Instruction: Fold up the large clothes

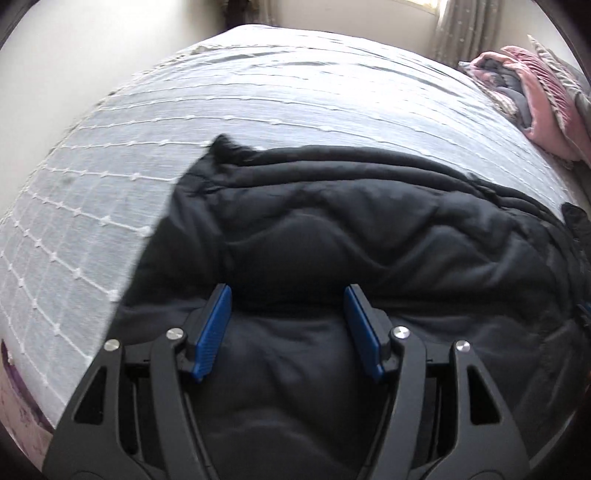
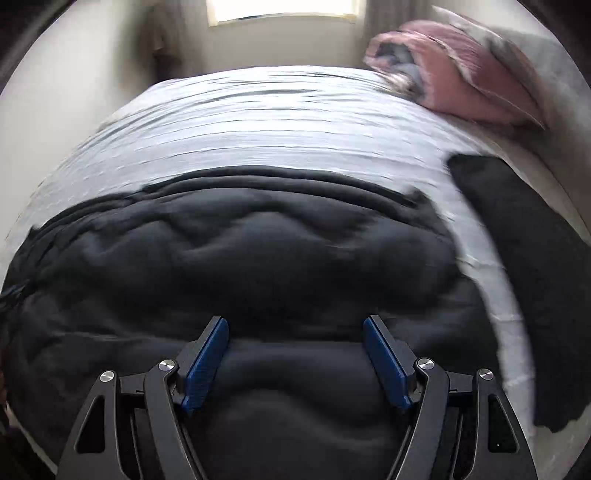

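Observation:
A large black garment (image 1: 351,229) lies spread and rumpled on the white bed; it also shows in the right wrist view (image 2: 240,258). My left gripper (image 1: 287,295) is open, just above the garment's near part, nothing between its blue pads (image 1: 212,332). My right gripper (image 2: 295,325) is open too, hovering over the garment's near edge, empty. A black sleeve or flap (image 2: 524,258) stretches away on the right of the right wrist view. A pointed corner of the garment (image 1: 221,142) lies toward the far left.
The bed cover (image 1: 184,110) is white with a knotted grid pattern. A pink and grey pillow pile (image 2: 461,74) sits at the far right; it also shows in the left wrist view (image 1: 535,96). A window (image 2: 280,9) and curtains are behind the bed.

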Action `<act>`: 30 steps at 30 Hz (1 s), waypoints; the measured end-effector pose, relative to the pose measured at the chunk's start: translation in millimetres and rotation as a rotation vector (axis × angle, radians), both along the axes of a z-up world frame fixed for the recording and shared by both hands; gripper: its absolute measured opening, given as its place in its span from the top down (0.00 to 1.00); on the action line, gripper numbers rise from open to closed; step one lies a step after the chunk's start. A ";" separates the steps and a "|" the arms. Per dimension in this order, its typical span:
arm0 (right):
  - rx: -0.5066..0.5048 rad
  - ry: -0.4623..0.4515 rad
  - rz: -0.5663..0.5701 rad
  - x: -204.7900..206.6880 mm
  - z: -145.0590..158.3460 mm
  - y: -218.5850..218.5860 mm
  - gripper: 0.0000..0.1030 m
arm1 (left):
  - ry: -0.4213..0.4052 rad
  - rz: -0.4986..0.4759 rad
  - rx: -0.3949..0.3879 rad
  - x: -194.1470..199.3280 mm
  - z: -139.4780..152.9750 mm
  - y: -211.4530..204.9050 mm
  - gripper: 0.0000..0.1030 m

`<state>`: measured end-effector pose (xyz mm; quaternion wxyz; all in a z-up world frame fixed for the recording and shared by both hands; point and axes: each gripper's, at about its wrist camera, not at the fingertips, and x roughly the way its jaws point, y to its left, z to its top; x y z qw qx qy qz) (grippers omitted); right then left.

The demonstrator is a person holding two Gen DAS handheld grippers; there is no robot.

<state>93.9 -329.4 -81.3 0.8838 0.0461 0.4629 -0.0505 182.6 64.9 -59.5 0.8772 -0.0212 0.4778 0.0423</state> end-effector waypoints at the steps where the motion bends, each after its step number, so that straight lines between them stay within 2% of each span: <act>1: 0.012 0.010 -0.047 -1.7 -3.6 -19.4 0.26 | 0.004 0.010 -0.006 -0.5 -2.0 5.7 0.36; 4: 0.111 0.025 -0.094 -1.7 -16.5 -57.1 0.25 | 0.014 0.030 -0.021 -0.3 -7.2 14.0 0.36; 6: 0.151 0.039 -0.096 3.0 -26.3 -66.6 0.24 | 0.016 0.025 -0.017 1.6 -8.5 14.8 0.35; 9: 0.086 0.045 -0.089 7.9 -30.0 -61.5 0.22 | 0.020 0.027 -0.032 0.8 -7.5 17.3 0.34; 12: 0.047 0.035 -0.141 2.2 -18.5 -56.7 0.22 | 0.027 0.044 -0.076 -0.7 -1.1 28.3 0.35; 14: -0.013 -0.001 -0.158 -9.3 -4.2 -42.9 0.22 | 0.010 0.053 -0.098 -10.6 11.7 36.4 0.35; 16: -0.020 -0.057 -0.110 -27.6 9.3 -22.7 0.22 | -0.021 0.041 -0.122 -25.0 27.4 40.4 0.35; 19: 0.061 -0.107 0.021 -53.4 17.8 14.2 0.22 | -0.073 -0.033 -0.158 -59.4 43.1 31.6 0.34; 22: 0.122 -0.123 0.181 -76.3 16.0 59.3 0.22 | -0.092 -0.090 -0.158 -94.8 39.6 10.6 0.34; 24: 0.124 -0.120 0.256 -84.2 12.1 86.5 0.22 | -0.084 -0.153 -0.156 -113.0 28.9 -8.3 0.34; 27: 0.020 -0.075 0.316 -90.1 -5.4 119.5 0.22 | -0.056 -0.206 -0.054 -119.5 9.0 -30.5 0.34; 29: -0.072 -0.053 0.294 -87.6 -14.0 118.6 0.22 | -0.044 -0.146 -0.028 -114.4 1.0 -21.5 0.34; 30: -0.075 -0.043 0.270 -84.7 -16.5 111.8 0.22 | -0.036 -0.113 -0.039 -112.7 -0.1 -13.8 0.34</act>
